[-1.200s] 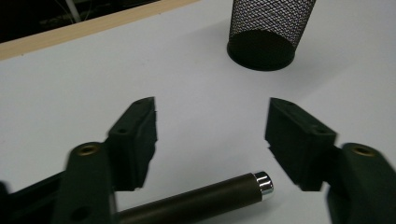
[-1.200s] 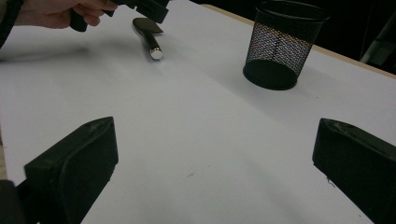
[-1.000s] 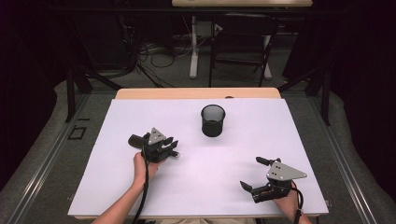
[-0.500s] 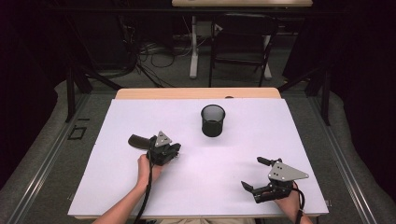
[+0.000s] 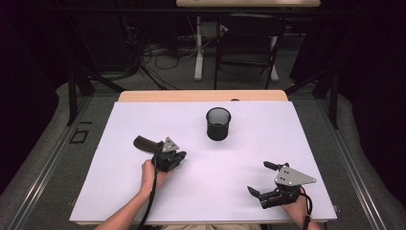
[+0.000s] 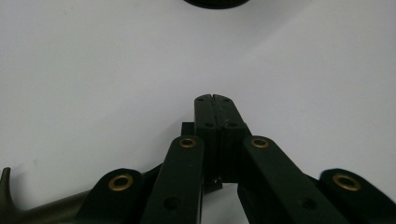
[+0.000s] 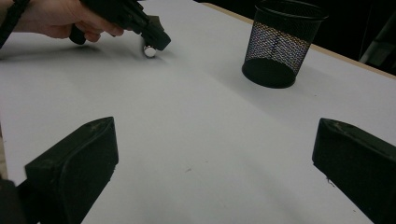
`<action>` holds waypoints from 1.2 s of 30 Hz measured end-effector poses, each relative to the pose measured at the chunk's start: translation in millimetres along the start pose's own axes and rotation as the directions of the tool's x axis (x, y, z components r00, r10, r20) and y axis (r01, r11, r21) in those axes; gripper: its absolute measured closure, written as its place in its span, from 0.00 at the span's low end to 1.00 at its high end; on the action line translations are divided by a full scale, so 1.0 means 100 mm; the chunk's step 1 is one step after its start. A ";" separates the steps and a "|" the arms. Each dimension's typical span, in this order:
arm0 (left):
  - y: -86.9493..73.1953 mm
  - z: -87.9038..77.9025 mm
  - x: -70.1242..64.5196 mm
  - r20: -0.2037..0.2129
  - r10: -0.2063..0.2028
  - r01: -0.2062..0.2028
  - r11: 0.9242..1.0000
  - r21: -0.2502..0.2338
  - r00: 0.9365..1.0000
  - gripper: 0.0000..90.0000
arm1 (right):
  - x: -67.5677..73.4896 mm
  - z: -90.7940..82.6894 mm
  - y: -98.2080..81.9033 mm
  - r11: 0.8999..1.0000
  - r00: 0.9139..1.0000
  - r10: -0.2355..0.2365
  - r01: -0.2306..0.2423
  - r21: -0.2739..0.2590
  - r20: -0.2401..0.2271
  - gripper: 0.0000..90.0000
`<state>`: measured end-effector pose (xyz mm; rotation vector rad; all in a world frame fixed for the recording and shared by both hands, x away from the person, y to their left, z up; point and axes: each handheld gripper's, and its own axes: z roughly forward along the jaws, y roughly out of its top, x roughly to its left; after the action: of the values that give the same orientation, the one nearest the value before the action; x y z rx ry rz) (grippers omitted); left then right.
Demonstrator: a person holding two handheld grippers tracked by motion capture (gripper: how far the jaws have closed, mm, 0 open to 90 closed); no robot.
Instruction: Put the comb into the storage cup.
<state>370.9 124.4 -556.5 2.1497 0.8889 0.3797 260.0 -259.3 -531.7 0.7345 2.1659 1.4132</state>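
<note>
While we keep the left tool closed on nothing beside the dark handled object, the right tool stands open. Swinging left could knock the mesh cup, far at centre of the counter.

A white-topped table carries a black mesh cup and a dark curved object.

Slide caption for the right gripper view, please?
Open right tool faces a mesh cup and the shut left tool.
</note>
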 end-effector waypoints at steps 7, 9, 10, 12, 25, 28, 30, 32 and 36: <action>-0.03 -0.02 -0.04 0.005 0.015 -0.015 0.999 0.032 1.000 1.00 | -0.01 -0.03 0.00 1.000 1.000 -0.005 0.005 -0.006 0.007 0.00; -0.03 -0.03 -0.03 0.003 0.021 -0.022 0.999 0.032 1.000 1.00 | -0.02 -0.03 0.00 1.000 1.000 -0.003 0.003 -0.005 0.008 0.00; -0.05 -0.05 -0.03 0.004 0.022 -0.022 0.999 0.042 1.000 1.00 | -0.02 -0.03 0.00 1.000 1.000 -0.001 0.001 -0.005 0.008 0.00; -0.07 -0.08 -0.03 0.008 0.011 -0.011 0.999 0.045 1.000 1.00 | -0.01 -0.04 0.00 1.000 1.000 -0.002 0.002 -0.009 0.008 0.00; -0.16 -0.21 0.01 0.009 -0.005 0.005 0.998 0.055 1.000 0.99 | -0.02 -0.04 0.00 1.000 1.000 0.000 0.000 -0.007 0.013 0.00; -0.17 -0.23 0.01 0.019 0.003 -0.004 0.997 0.075 1.000 0.99 | -0.03 -0.05 0.00 1.000 1.000 -0.001 0.001 -0.009 0.018 0.00; -0.17 -0.24 0.00 0.020 0.001 -0.002 0.997 0.078 1.000 0.99 | -0.02 -0.05 0.00 1.000 1.000 0.000 0.000 -0.007 0.019 0.00; -0.19 -0.26 0.02 0.021 0.004 -0.006 0.996 0.088 1.000 0.99 | -0.03 -0.06 0.00 1.000 1.000 -0.003 0.003 -0.009 0.021 0.00; -0.20 -0.28 0.05 0.023 0.003 -0.006 0.995 0.100 1.000 0.99 | -0.02 -0.06 0.00 1.000 1.000 -0.006 0.006 -0.010 0.024 0.00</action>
<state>350.7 152.3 -552.5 2.2435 0.9076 0.3180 257.9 -265.2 -529.2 0.7371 2.1396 1.4042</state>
